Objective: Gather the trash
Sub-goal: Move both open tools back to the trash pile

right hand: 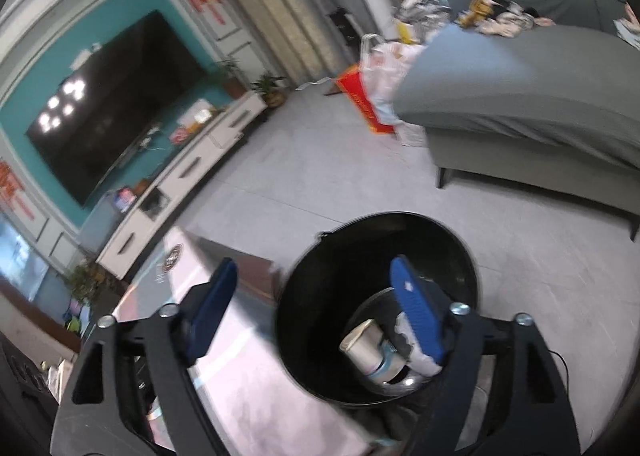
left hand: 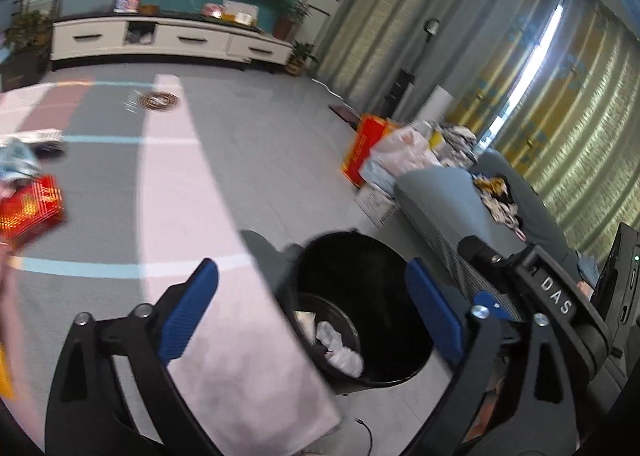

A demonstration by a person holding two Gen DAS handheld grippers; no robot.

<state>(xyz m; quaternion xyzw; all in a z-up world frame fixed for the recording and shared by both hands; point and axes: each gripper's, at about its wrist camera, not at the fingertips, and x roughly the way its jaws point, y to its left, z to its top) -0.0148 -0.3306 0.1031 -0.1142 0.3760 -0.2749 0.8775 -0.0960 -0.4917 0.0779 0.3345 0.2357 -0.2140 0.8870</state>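
Note:
A black round trash bin point(left hand: 384, 336) stands on the floor beside a table edge; it also shows in the right wrist view point(right hand: 320, 296). Inside lie crumpled white paper point(left hand: 340, 352) and a paper cup point(right hand: 364, 348). My left gripper point(left hand: 312, 296) is open and empty, hovering above the bin's left rim. My right gripper point(right hand: 316, 288) is open and empty above the bin, its right finger over the opening. On the table at far left lie a red packet point(left hand: 30, 207) and crumpled wrappers point(left hand: 20, 159).
A pink and grey cloth covers the table point(left hand: 180, 183). A grey sofa point(right hand: 520, 95) with clothes stands right of the bin. Bags and a red box point(left hand: 364, 147) sit on the floor by the curtain. A white TV cabinet point(left hand: 160, 39) lines the far wall.

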